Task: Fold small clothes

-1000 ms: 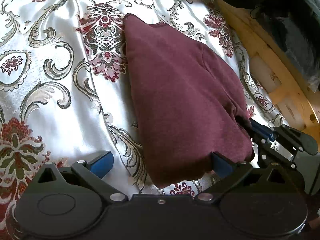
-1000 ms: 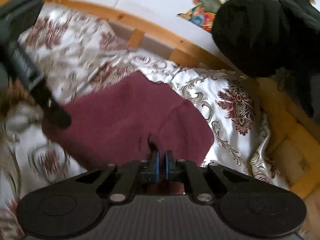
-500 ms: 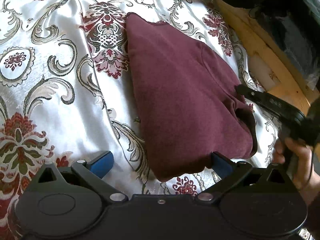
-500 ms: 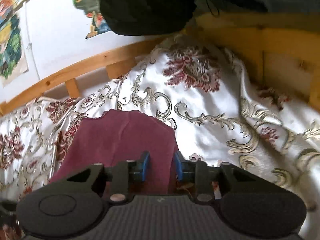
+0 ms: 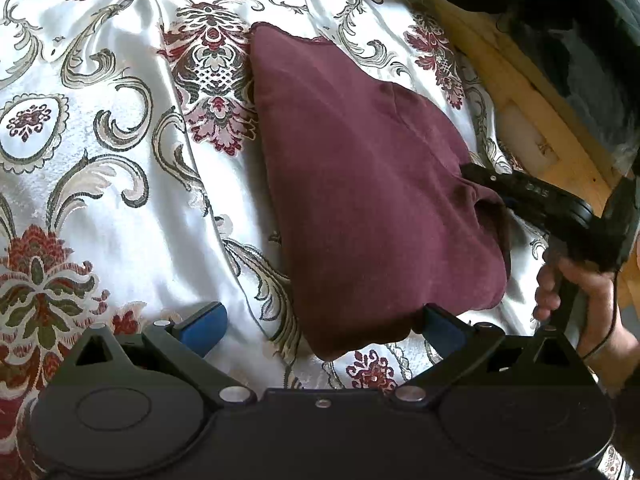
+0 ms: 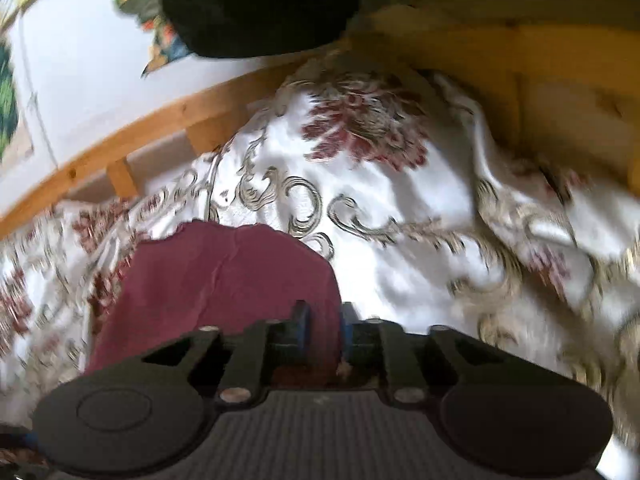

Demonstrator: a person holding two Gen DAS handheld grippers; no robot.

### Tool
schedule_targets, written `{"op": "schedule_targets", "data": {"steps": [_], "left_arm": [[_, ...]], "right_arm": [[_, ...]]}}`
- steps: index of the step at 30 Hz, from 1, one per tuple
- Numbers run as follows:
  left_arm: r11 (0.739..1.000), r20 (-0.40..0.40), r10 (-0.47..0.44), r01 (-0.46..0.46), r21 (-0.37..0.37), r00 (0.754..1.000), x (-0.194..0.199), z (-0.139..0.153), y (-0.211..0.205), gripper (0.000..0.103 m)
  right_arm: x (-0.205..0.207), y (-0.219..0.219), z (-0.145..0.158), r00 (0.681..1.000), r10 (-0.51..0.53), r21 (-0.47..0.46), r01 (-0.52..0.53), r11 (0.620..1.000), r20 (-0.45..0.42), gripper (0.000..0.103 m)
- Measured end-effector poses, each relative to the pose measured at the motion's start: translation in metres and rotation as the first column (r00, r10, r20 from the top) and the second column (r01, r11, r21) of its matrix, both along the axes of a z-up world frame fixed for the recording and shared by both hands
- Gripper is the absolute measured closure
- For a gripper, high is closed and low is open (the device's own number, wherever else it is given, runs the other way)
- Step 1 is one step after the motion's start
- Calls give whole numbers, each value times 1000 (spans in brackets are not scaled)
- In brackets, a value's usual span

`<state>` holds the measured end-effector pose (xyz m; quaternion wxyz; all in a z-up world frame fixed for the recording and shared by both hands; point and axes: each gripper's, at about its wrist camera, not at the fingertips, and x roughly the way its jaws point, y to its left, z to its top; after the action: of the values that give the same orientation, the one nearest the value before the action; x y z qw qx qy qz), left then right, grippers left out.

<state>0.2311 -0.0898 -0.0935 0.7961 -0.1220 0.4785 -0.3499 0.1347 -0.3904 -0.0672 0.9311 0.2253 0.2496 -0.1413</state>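
Observation:
A folded maroon garment (image 5: 360, 184) lies on the patterned white bedspread (image 5: 100, 160). My left gripper (image 5: 320, 322) is open wide at the garment's near edge, with one blue pad (image 5: 204, 322) on the bedspread and the other by the cloth's corner. My right gripper (image 5: 476, 184) reaches in from the right, its tips at the garment's right fold. In the right wrist view the right gripper (image 6: 323, 324) is partly open, with the maroon garment (image 6: 224, 276) between and beyond its blue pads.
A wooden bed frame (image 5: 532, 92) runs along the right. Dark clothing (image 6: 260, 4) hangs over the frame at the top. A white wall (image 6: 80, 80) with colourful pictures is behind the bed. A hand (image 5: 576, 292) holds the right gripper's handle.
My right gripper opened from shut on the garment's fold and swung round to point along the bed. The garment has settled flat. My left gripper stayed open in place.

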Motion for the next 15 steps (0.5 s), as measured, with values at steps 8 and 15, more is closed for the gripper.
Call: {"op": "schedule_targets", "data": {"steps": [8, 15], "left_arm": [[1000, -1, -1, 1, -8, 1000, 2, -2, 0, 0], [1000, 15, -1, 1, -10, 1000, 2, -4, 0, 0]], "right_arm": [[-3, -11, -4, 998, 15, 146, -24, 989, 61, 31], [16, 13, -12, 999, 45, -6, -45, 999, -29, 25]]}}
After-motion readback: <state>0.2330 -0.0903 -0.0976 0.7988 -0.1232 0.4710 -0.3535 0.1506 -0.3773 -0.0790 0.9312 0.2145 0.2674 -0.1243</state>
